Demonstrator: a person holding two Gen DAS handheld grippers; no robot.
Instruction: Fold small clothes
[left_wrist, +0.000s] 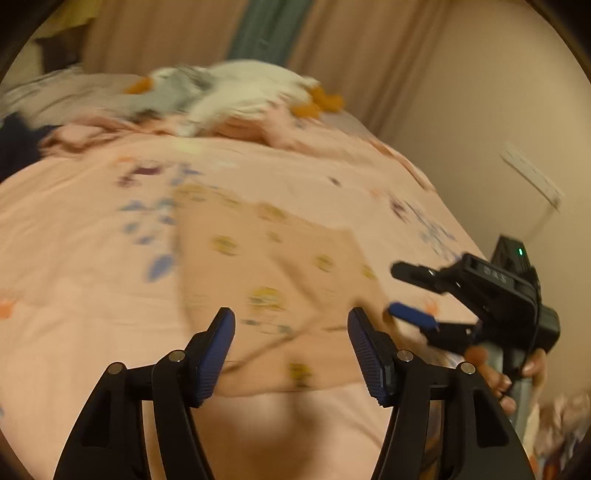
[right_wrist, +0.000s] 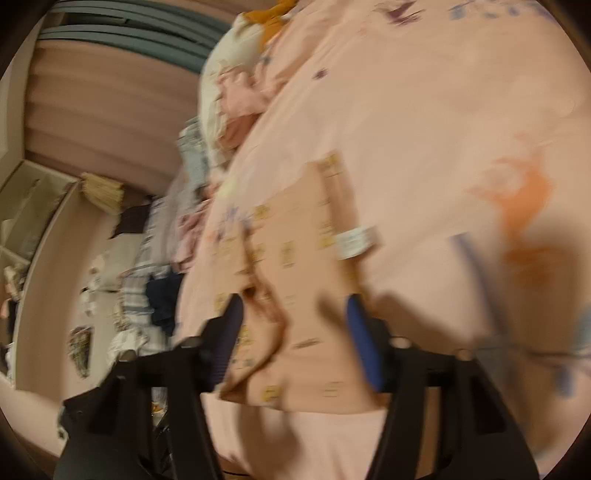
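Both tools are spread, left tool (left_wrist: 291, 354) and right tool (right_wrist: 293, 339), gripping nothing. The garment (left_wrist: 266, 258) lies flat on the bed (left_wrist: 74, 295) (frames are blurry). I'd pinch matching corners and fold evenly.

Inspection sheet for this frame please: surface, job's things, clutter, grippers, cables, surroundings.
Surface: bed with pink printed cover, rumpled at the far end.
Job's things: small peach garment with yellow prints, lying flat on the cover, white label showing; nothing grips it.
Clutter: white plush toy with orange feet and heaped clothes at the far end; more clothes off the bed's edge.
Grippers: left gripper open, above the garment's near edge; right gripper open, beside it, held by a hand.
Cables: thin black cable on the right gripper.
Surroundings: beige curtains, plain wall.
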